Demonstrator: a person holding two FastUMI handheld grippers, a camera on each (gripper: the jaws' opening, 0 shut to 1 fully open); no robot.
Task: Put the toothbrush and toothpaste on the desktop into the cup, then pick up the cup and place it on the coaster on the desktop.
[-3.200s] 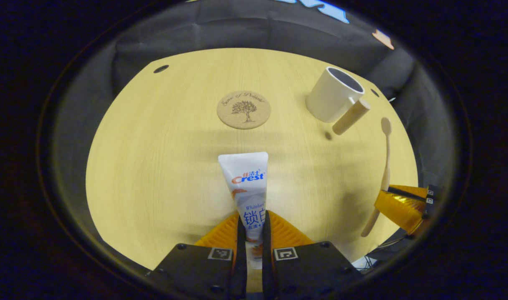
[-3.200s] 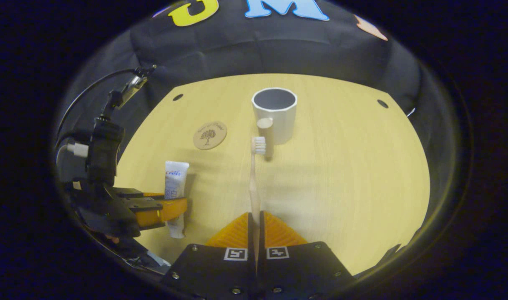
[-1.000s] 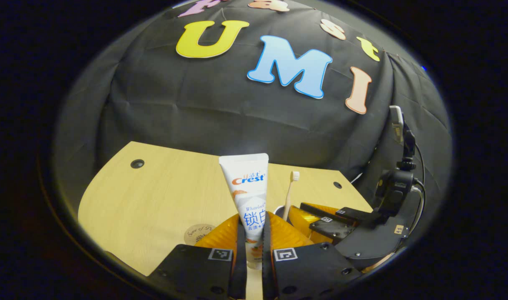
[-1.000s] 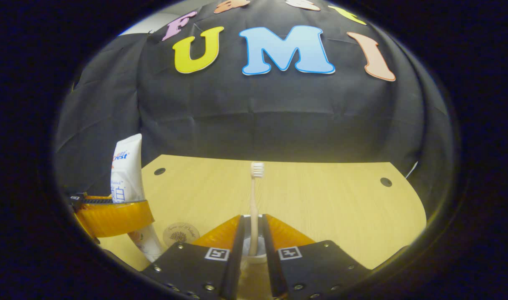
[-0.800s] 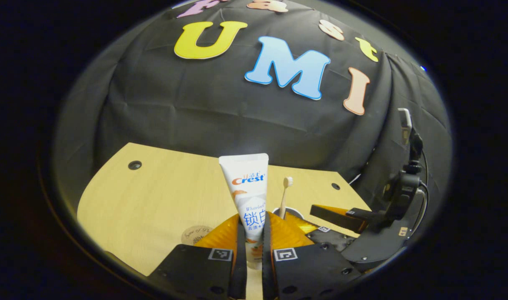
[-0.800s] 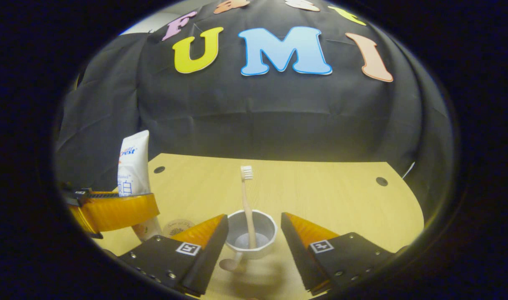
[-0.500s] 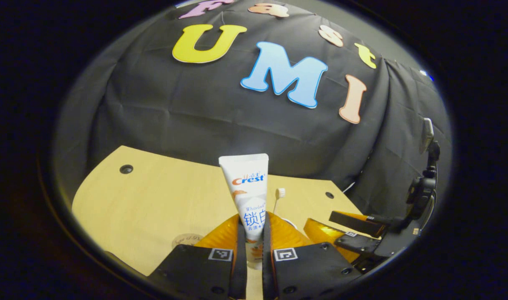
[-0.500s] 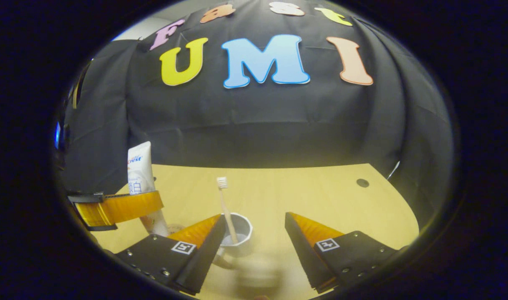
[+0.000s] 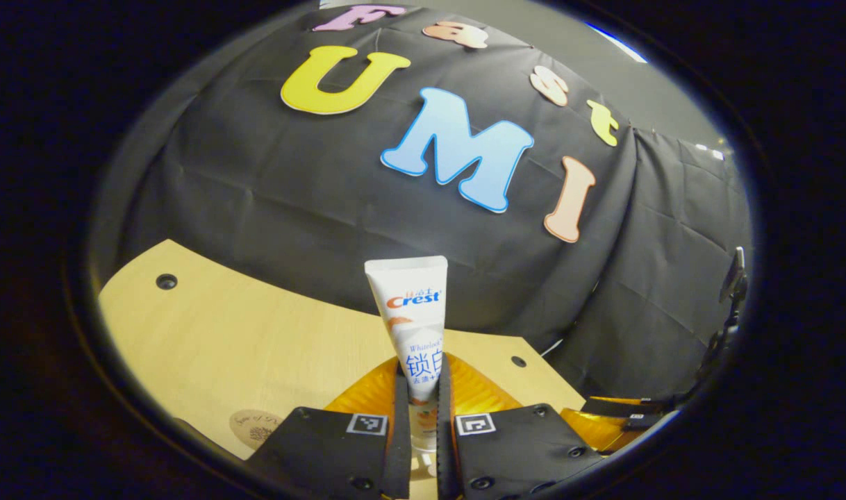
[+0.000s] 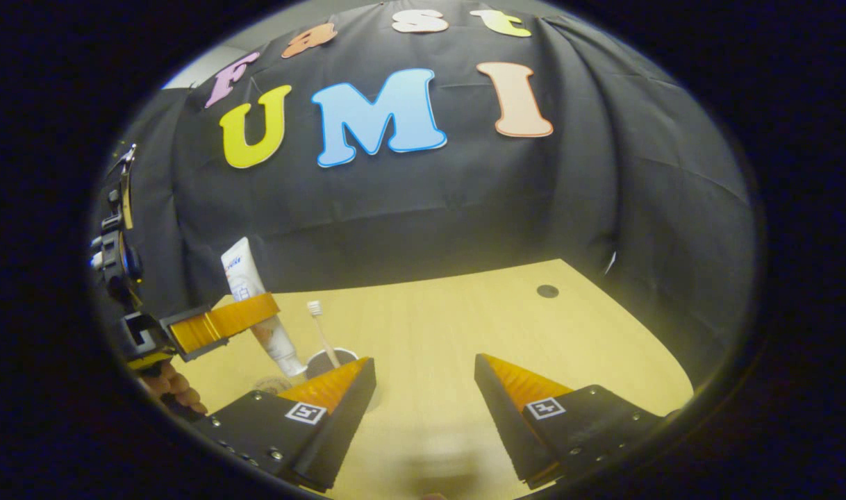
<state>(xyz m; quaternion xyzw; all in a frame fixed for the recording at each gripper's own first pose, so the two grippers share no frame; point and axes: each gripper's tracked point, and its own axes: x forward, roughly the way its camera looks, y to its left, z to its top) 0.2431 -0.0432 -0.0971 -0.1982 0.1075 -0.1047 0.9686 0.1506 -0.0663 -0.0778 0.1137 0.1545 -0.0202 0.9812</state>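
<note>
My left gripper (image 9: pixel 423 399) is shut on the white toothpaste tube (image 9: pixel 410 326), which stands upright between its fingers. In the right gripper view the left gripper (image 10: pixel 223 321) holds the toothpaste (image 10: pixel 253 295) tilted, its cap end just left of the white cup (image 10: pixel 315 362) and close to its rim. The toothbrush (image 10: pixel 321 337) stands in the cup, bristles up. My right gripper (image 10: pixel 423 378) is open with nothing between its fingers, to the right of the cup; its left finger hides the cup's lower part. The round cork coaster (image 9: pixel 255 428) lies at the near left, and the coaster (image 10: pixel 274 384) sits just left of the cup.
The wooden desktop (image 9: pixel 221 333) has small dark holes near its far corners. The right gripper's fingers (image 9: pixel 624 417) show at the lower right of the left gripper view. A hand (image 10: pixel 176 389) holds the left gripper. The black booth wall stands behind the desktop.
The right gripper opened, left the toothbrush standing in the cup and drew back to the right. The left gripper carried the toothpaste toward the cup, swinging its view leftward.
</note>
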